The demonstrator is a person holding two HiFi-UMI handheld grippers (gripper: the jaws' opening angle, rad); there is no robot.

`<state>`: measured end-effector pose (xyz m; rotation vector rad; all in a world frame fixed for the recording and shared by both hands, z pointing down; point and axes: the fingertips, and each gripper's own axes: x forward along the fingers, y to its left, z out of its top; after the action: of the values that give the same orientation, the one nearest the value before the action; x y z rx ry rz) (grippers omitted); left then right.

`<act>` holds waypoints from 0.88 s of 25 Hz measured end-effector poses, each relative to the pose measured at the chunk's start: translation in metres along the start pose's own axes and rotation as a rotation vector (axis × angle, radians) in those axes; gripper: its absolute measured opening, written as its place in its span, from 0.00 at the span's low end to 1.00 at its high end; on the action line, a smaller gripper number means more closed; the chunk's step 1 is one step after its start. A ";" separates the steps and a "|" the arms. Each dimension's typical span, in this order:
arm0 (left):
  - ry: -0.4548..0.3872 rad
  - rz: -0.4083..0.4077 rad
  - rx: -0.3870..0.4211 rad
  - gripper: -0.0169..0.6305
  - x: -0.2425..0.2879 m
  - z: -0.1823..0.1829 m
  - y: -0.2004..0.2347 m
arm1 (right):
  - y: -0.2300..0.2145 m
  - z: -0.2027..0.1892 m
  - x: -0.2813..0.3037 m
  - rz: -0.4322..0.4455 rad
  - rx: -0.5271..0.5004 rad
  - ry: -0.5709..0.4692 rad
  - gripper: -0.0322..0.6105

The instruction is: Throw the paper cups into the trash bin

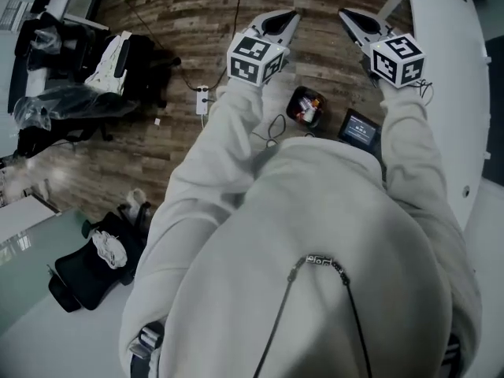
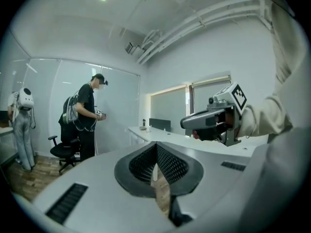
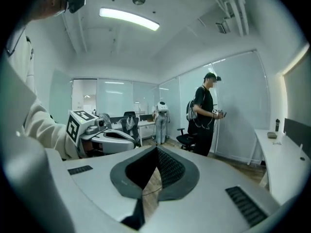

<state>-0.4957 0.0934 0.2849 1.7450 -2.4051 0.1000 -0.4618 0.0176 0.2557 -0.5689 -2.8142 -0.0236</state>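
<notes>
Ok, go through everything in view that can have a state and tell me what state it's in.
left gripper: shut, nothing between the jaws.
right gripper: shut, nothing between the jaws.
dark container on the floor: open at the top, something red and white inside.
small screen beside it: lit.

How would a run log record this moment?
left gripper: shut, empty | right gripper: shut, empty | paper cups, trash bin: not in view | both over wooden floor

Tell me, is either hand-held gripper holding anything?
No. The left hand-held gripper and the right hand-held gripper are both shut, with nothing between their jaws.
</notes>
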 end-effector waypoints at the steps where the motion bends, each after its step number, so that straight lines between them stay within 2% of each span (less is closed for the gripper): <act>1: -0.023 0.001 0.016 0.02 0.000 0.017 0.001 | 0.001 0.018 -0.003 -0.003 -0.017 -0.028 0.08; 6: -0.075 0.001 0.062 0.02 -0.004 0.069 -0.005 | 0.016 0.081 -0.020 -0.049 -0.159 -0.125 0.08; 10: -0.081 -0.031 0.099 0.02 -0.008 0.082 -0.017 | 0.024 0.104 -0.032 -0.050 -0.149 -0.170 0.08; 17: -0.078 -0.048 0.139 0.02 -0.006 0.086 -0.030 | 0.024 0.104 -0.044 -0.039 -0.147 -0.190 0.08; 22: -0.109 -0.078 0.128 0.02 -0.016 0.087 -0.030 | 0.035 0.102 -0.033 -0.025 -0.142 -0.190 0.08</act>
<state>-0.4705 0.0858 0.1949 1.9458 -2.4514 0.1566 -0.4458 0.0441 0.1479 -0.5960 -3.0219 -0.1858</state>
